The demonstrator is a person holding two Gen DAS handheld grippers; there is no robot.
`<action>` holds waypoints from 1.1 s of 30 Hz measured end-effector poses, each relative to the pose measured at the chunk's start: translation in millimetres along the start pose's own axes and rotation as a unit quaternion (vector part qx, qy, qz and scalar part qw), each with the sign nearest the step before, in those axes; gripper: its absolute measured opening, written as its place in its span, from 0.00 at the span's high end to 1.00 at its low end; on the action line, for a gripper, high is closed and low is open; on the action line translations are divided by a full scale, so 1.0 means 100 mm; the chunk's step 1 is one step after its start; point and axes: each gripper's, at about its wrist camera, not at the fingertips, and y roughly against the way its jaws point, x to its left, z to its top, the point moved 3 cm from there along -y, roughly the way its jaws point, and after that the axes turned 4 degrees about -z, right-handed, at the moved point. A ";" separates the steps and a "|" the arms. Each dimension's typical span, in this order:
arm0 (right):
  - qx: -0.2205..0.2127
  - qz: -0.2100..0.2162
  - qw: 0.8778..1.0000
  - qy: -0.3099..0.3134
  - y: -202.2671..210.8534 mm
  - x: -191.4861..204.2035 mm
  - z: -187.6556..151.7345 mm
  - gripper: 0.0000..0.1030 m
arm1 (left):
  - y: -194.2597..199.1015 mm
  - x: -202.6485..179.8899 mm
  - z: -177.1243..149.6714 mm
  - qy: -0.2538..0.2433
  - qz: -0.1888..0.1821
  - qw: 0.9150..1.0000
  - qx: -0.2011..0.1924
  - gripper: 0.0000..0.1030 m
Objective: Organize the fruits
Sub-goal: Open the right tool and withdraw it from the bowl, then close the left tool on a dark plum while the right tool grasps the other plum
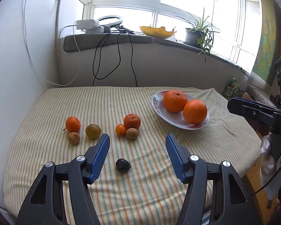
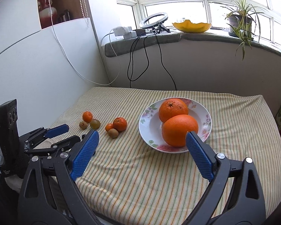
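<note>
In the left wrist view, the left gripper (image 1: 137,138) is held over the striped cloth (image 1: 46,112) with its blue-padded fingers (image 1: 99,157) spread wide and nothing between them. A dark plum (image 1: 123,165) lies on the cloth between the fingers. Farther off, a small group is seen: a mandarin (image 1: 132,121), a tiny orange fruit (image 1: 120,129) and a kiwi (image 1: 132,133), touching one another. To the left, a second mandarin (image 1: 72,124), a brown kiwi (image 1: 73,137) and a greenish fruit (image 1: 93,131) are clustered. At the far right, two large oranges (image 1: 194,111) sit on a white plate (image 1: 159,110). The right gripper (image 1: 252,110) is glimpsed at the right edge.

In the right wrist view, the right gripper (image 2: 142,133) is held with its fingers (image 2: 198,153) parted and empty, near the flowered plate (image 2: 149,125), where the two oranges (image 2: 178,129) touch each other. The left gripper (image 2: 54,131) is seen at the left, its fingers apart.
</note>
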 end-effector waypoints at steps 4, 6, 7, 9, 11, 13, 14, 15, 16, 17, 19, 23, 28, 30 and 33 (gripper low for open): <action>0.001 0.007 1.000 0.018 -0.04 0.15 -0.06 0.07 | 0.08 0.22 -0.16 0.025 0.011 1.000 0.005 0.43; 0.006 0.018 1.000 0.014 -0.07 0.19 -0.08 0.07 | 0.08 0.29 -0.22 0.031 0.015 0.999 0.008 0.46; 0.009 0.026 1.000 0.012 -0.10 0.21 -0.09 0.07 | 0.08 0.32 -0.25 0.035 0.015 0.999 0.011 0.47; 0.015 0.037 0.999 0.010 -0.14 0.26 -0.12 0.07 | 0.06 0.36 -0.31 0.043 0.013 0.999 0.016 0.54; 0.020 0.042 0.999 0.012 -0.20 0.31 -0.14 0.07 | 0.04 0.40 -0.35 0.045 0.013 0.999 0.020 0.57; 0.026 0.049 0.998 0.015 -0.25 0.37 -0.15 0.08 | 0.03 0.42 -0.38 0.051 0.009 0.998 0.022 0.60; 0.028 0.053 0.998 0.016 -0.26 0.40 -0.16 0.10 | 0.02 0.43 -0.39 0.053 0.006 0.998 0.022 0.60; 0.031 0.056 0.998 0.018 -0.29 0.43 -0.17 0.13 | 0.02 0.44 -0.41 0.056 0.004 0.998 0.023 0.60; 0.035 0.061 0.997 0.019 -0.31 0.46 -0.18 0.14 | 0.02 0.45 -0.42 0.058 0.002 0.998 0.024 0.60; 0.038 0.065 0.997 0.020 -0.33 0.49 -0.20 0.15 | 0.01 0.46 -0.43 0.060 0.002 0.998 0.024 0.61; 0.046 0.073 0.996 0.025 -0.40 0.56 -0.24 0.19 | -0.02 0.48 -0.44 0.062 0.002 0.998 0.029 0.61; 0.069 0.085 0.993 0.041 -0.56 0.73 -0.33 0.30 | -0.09 0.58 -0.40 0.066 0.007 0.997 0.033 0.64; 0.091 0.098 0.989 0.059 -0.77 0.92 -0.43 0.41 | -0.22 0.69 -0.39 0.069 0.008 0.997 0.043 0.69; 0.101 0.103 0.987 0.065 -0.87 0.98 -0.46 0.47 | -0.28 0.74 -0.40 0.074 0.007 0.996 0.050 0.70; 0.114 0.108 0.985 0.078 -0.99 1.07 -0.51 0.54 | -0.36 0.80 -0.39 0.081 0.002 0.995 0.056 0.70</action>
